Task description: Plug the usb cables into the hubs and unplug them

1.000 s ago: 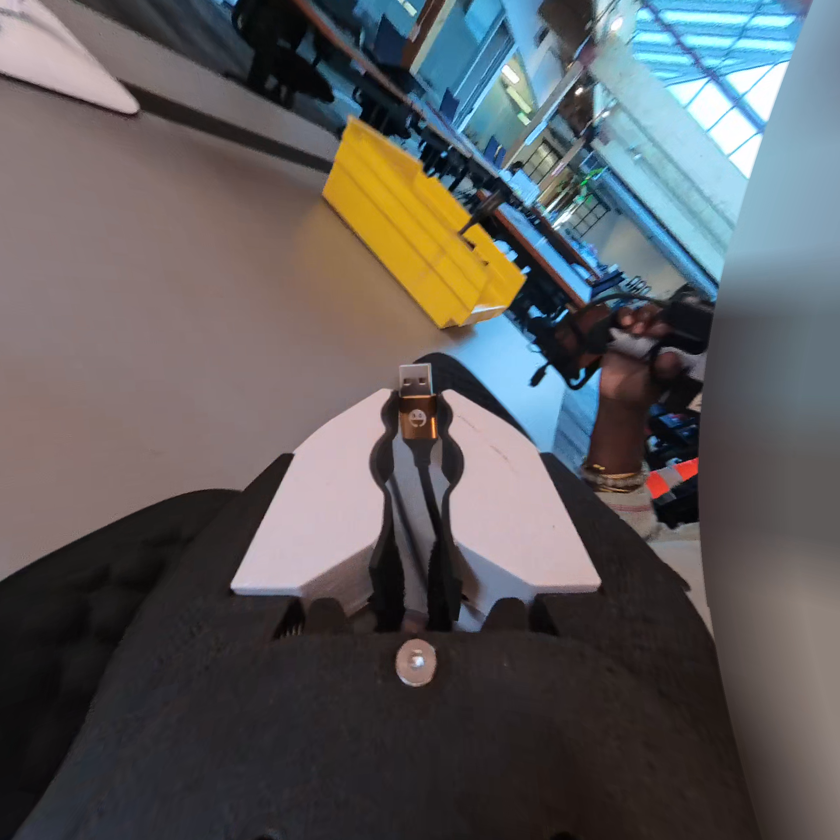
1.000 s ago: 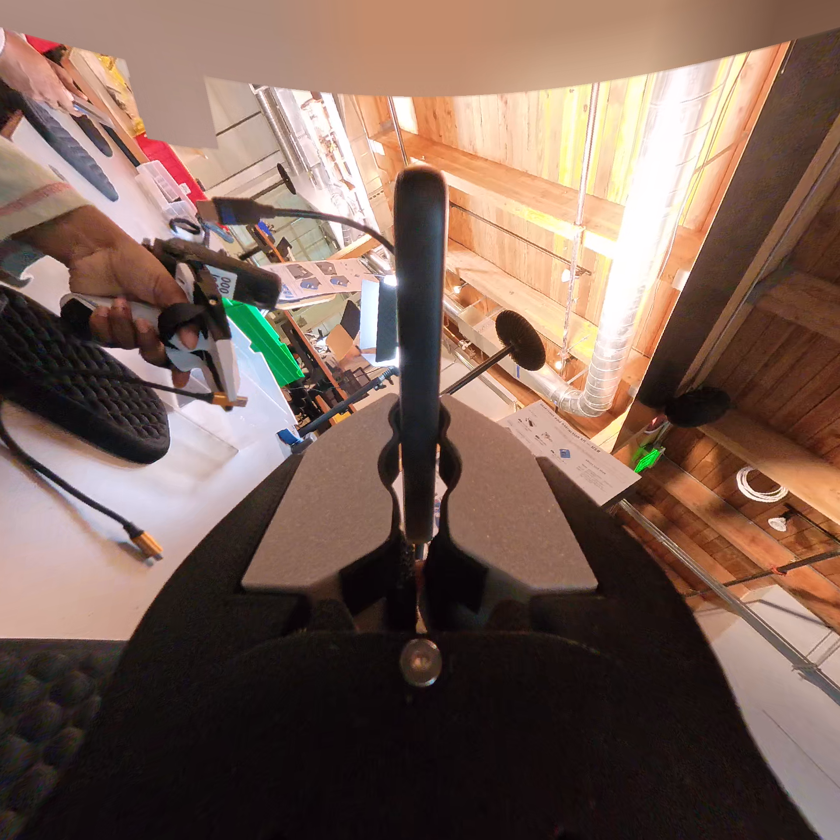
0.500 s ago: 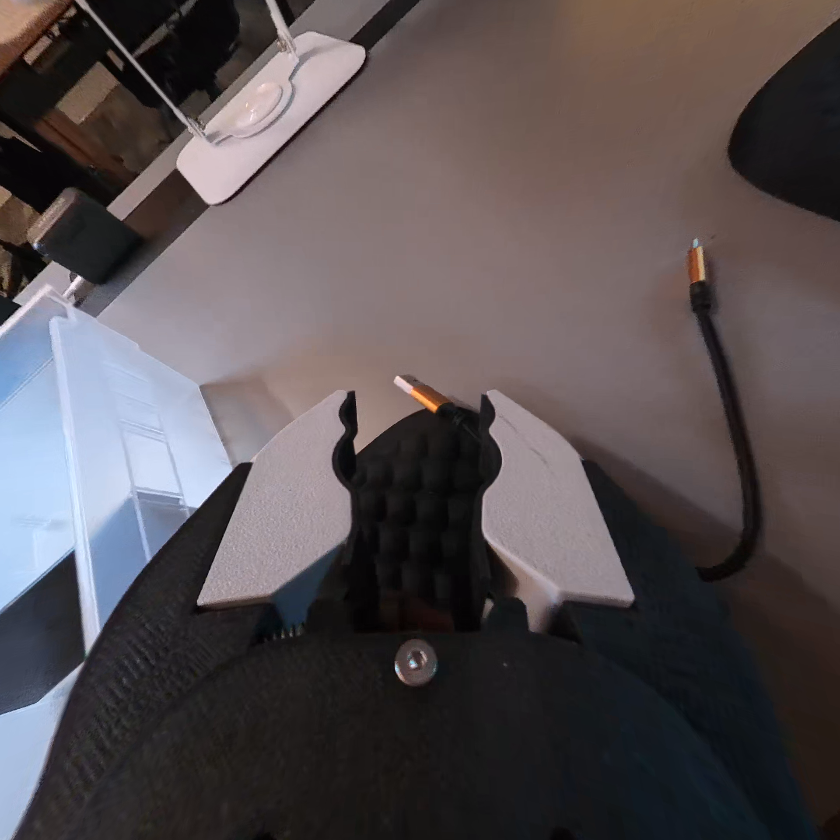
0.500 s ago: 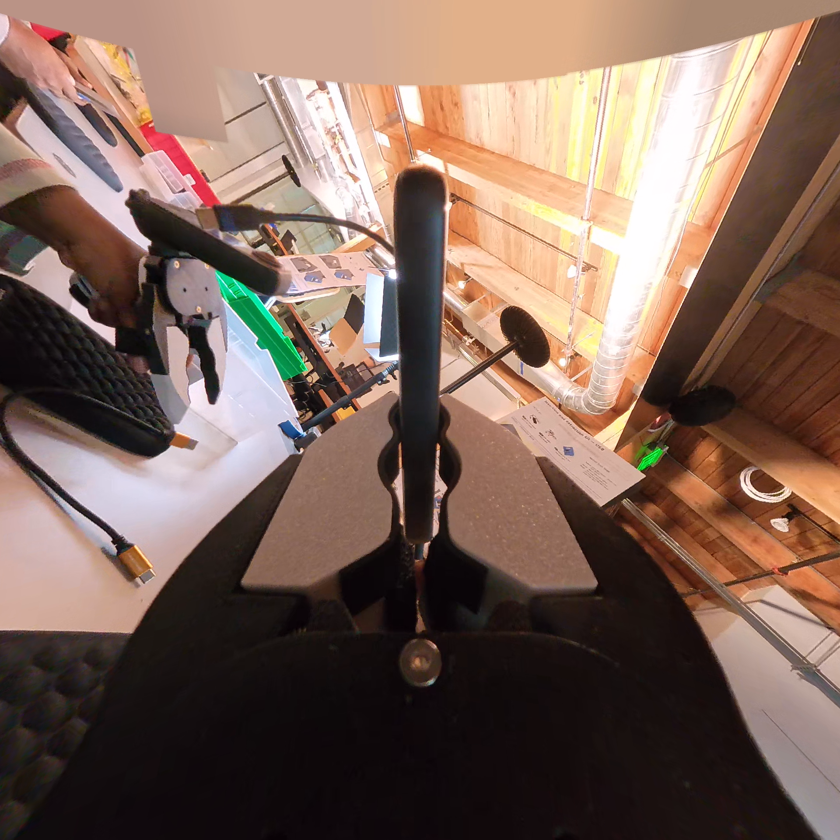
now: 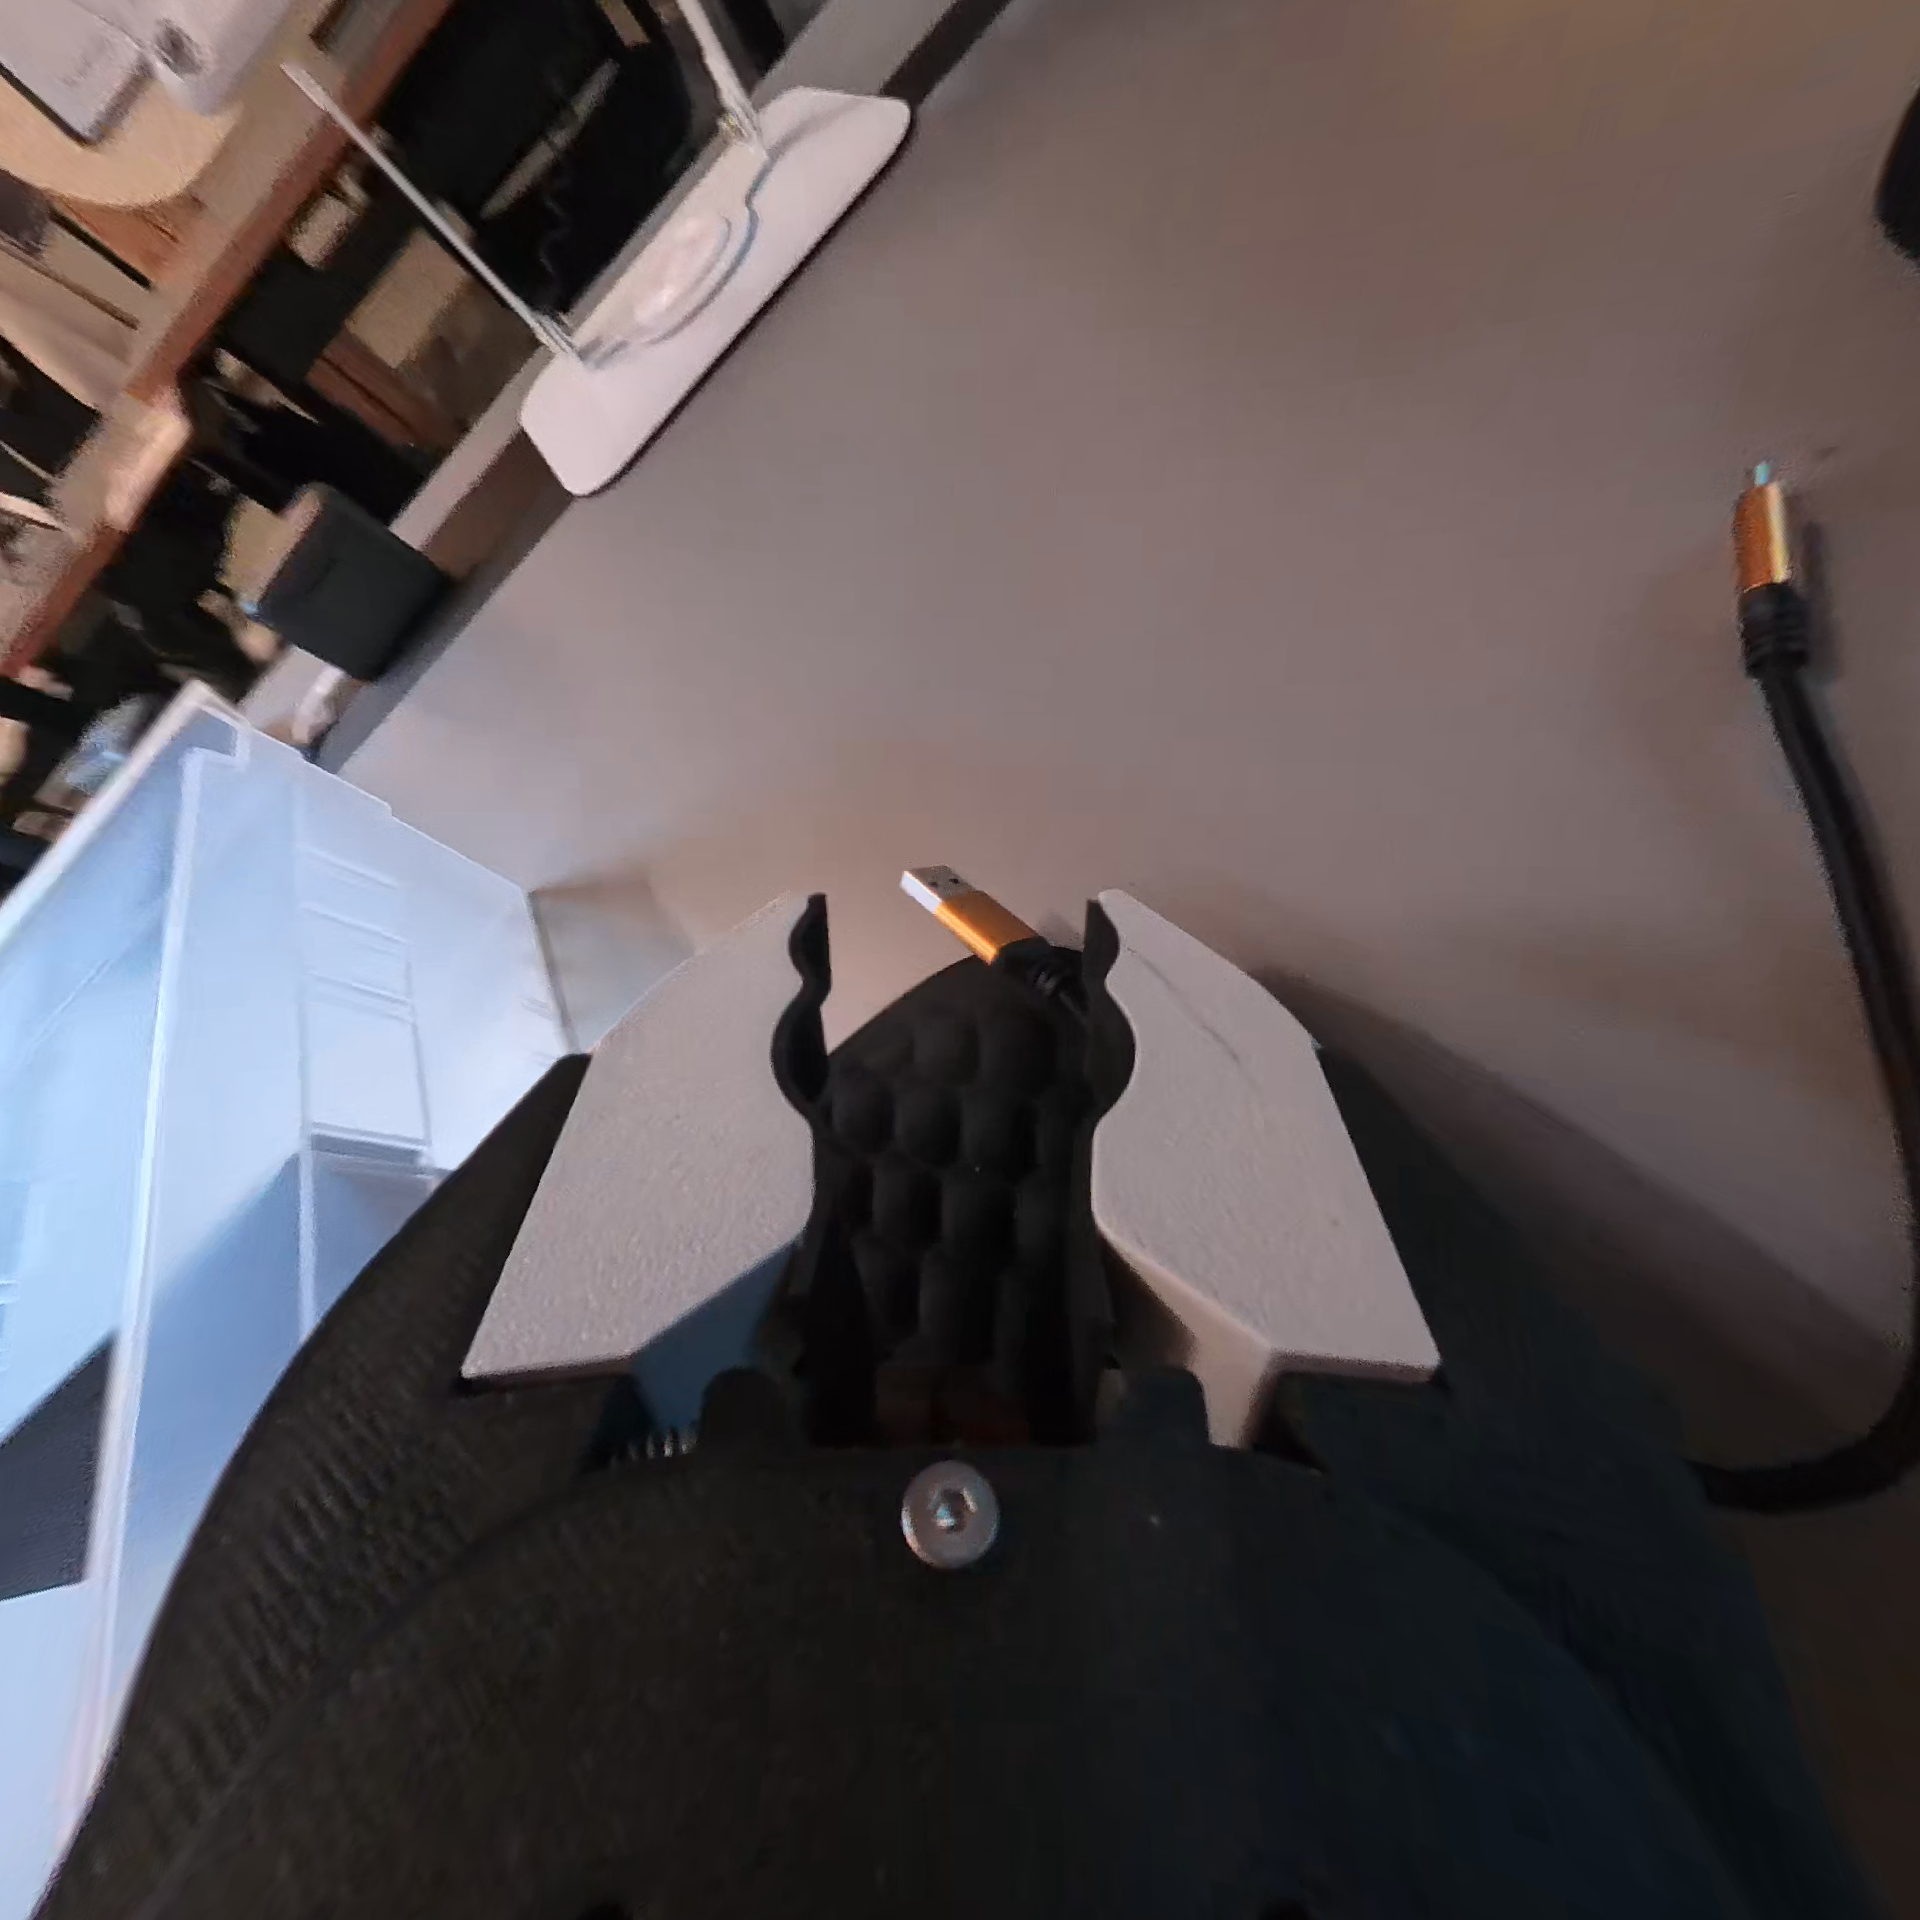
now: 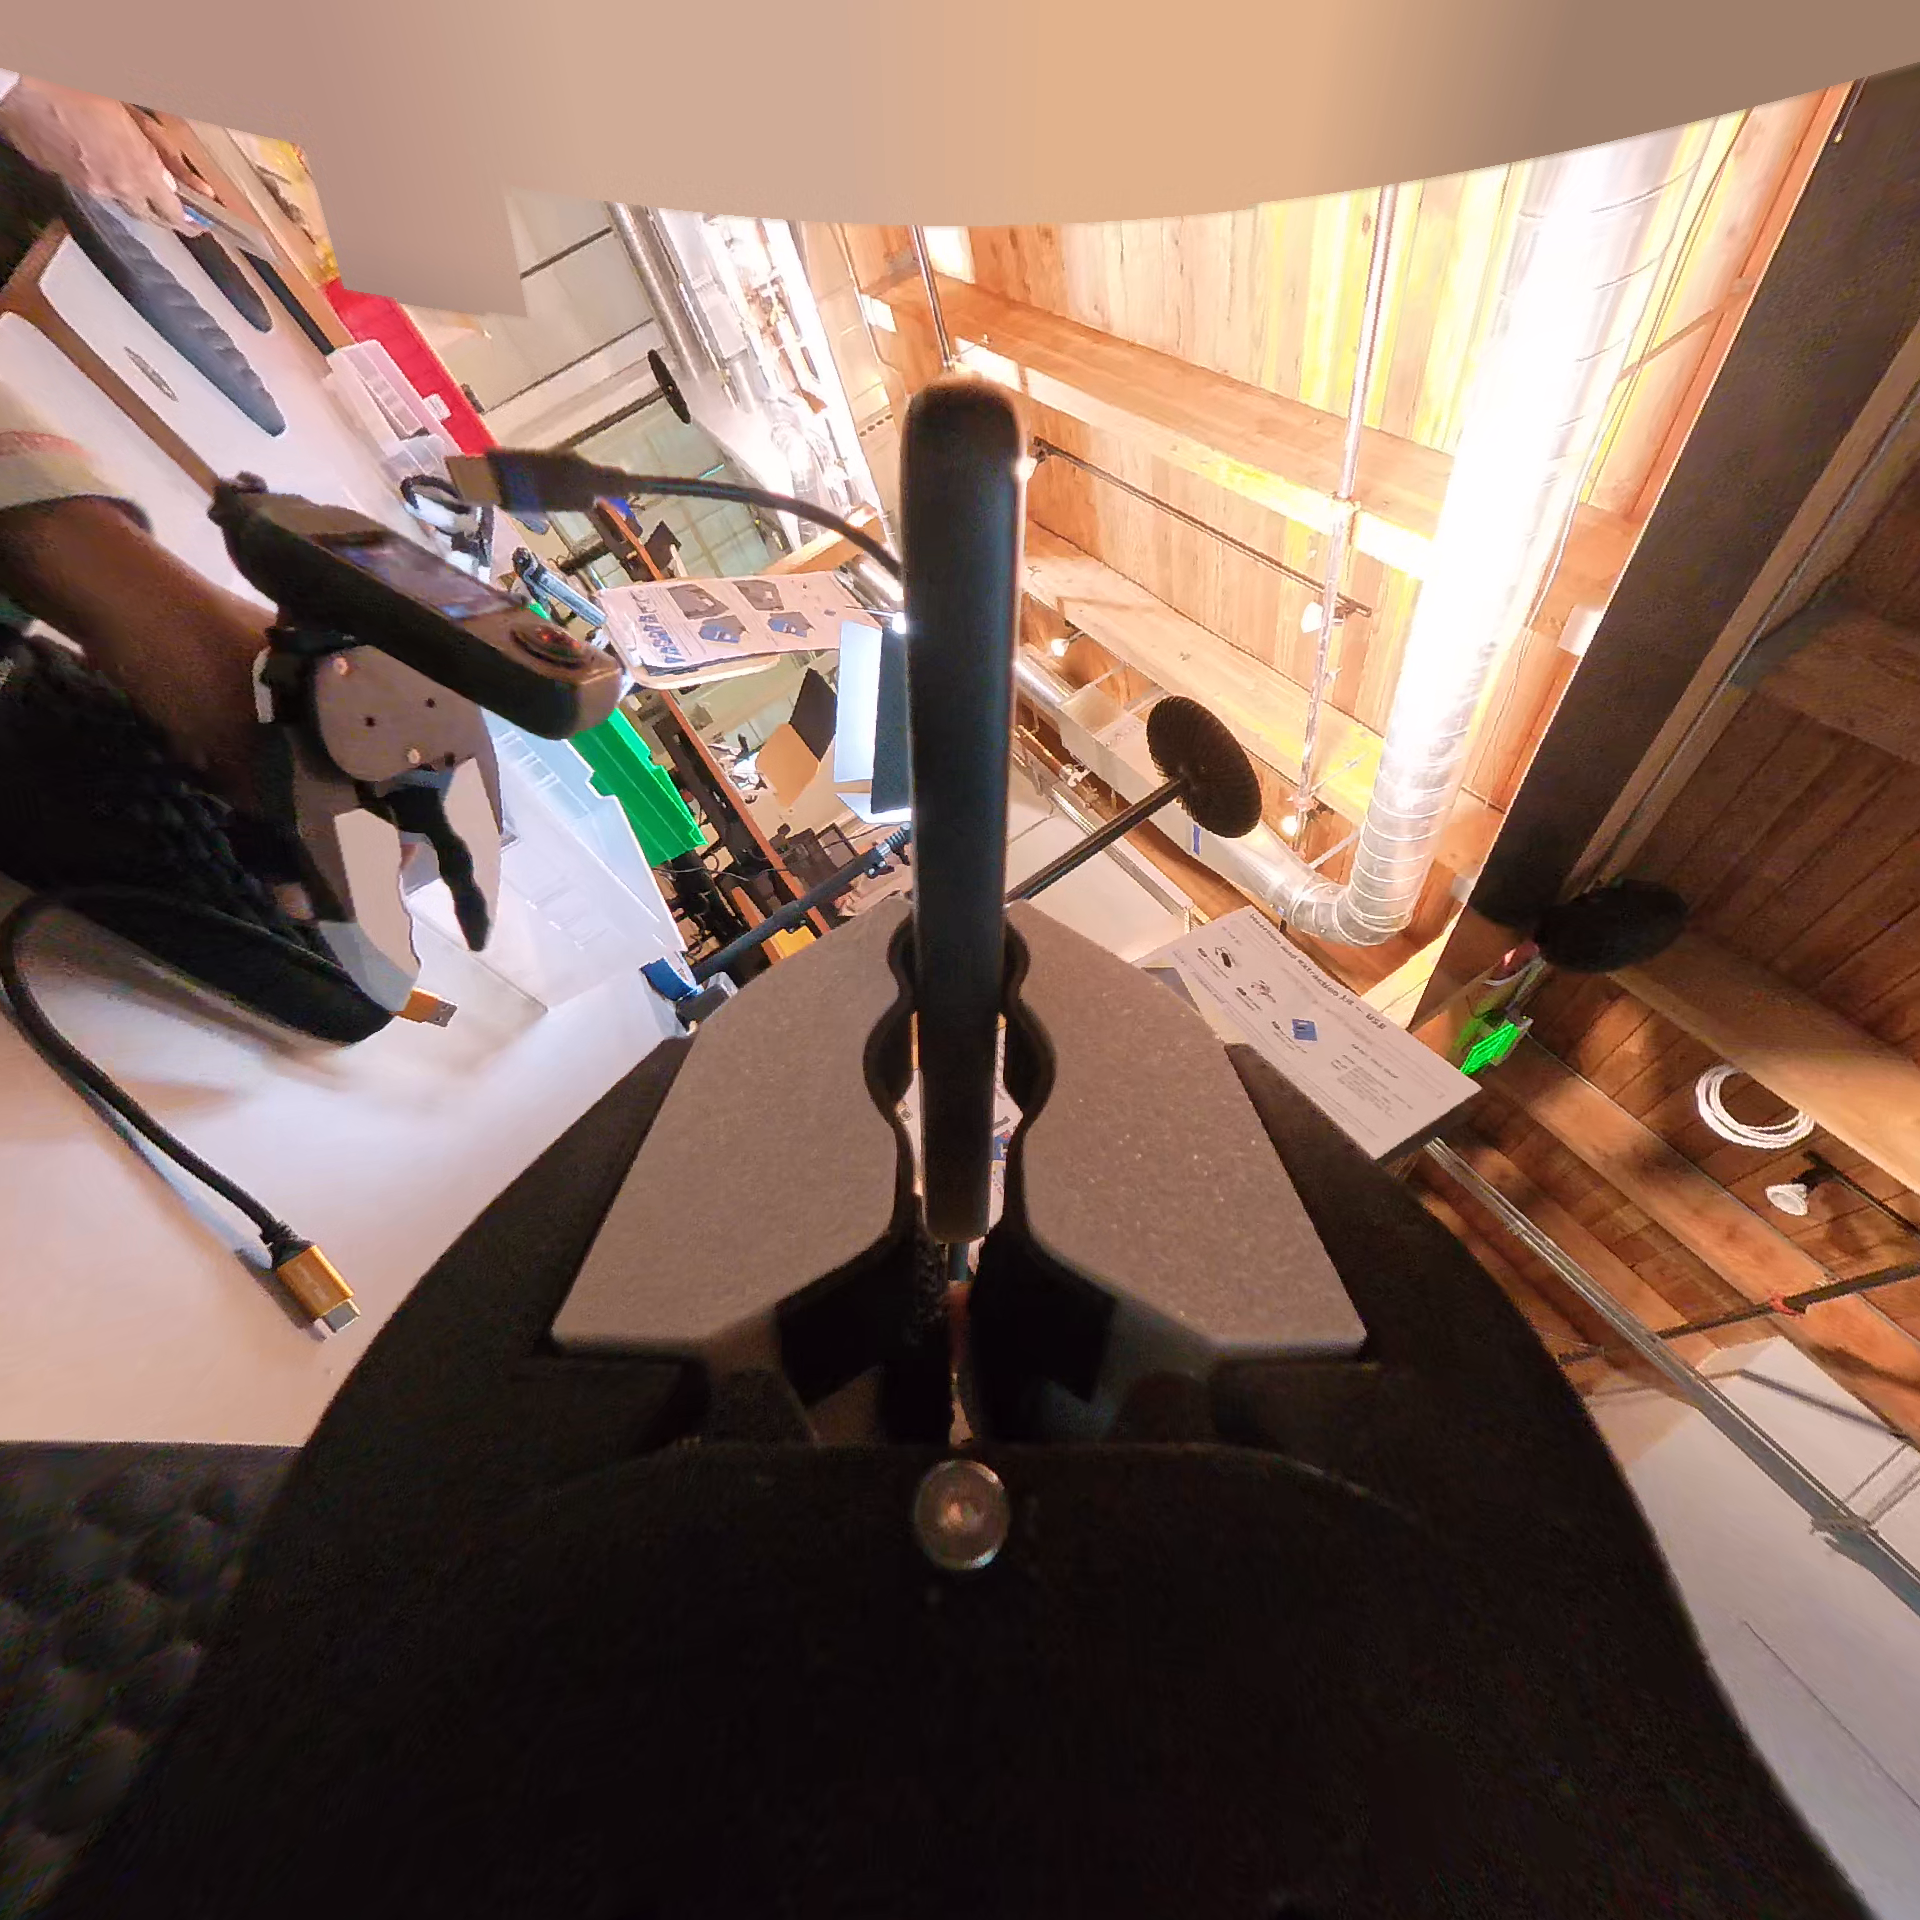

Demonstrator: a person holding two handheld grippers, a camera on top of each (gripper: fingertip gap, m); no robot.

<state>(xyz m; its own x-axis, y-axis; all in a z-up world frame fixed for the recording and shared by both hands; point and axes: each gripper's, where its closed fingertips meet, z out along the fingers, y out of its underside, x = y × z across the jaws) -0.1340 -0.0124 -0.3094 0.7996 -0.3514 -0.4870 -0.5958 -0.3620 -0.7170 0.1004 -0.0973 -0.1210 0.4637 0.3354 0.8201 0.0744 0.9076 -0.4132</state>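
Note:
My left gripper is open, pointing down at the table. Between its fingers lies a black bumpy pad. A gold USB-A plug rests loose at the pad's far edge, close to the right finger. Its black cable runs to a gold plug lying on the table. My right gripper is shut on a slim black hub, held upright in the air. The hub's own lead ends in a dark plug. The right wrist view also shows the left gripper, open over the pad.
A clear plastic bin stands close on the left of the left gripper. A white lamp base sits at the table's far edge. Another black pad lies under the right gripper. A person's hand holds the left gripper.
My left gripper has opened and let go of the USB-A plug, which now lies on the black pad. It swung down toward the table. The right gripper kept hold of the hub.

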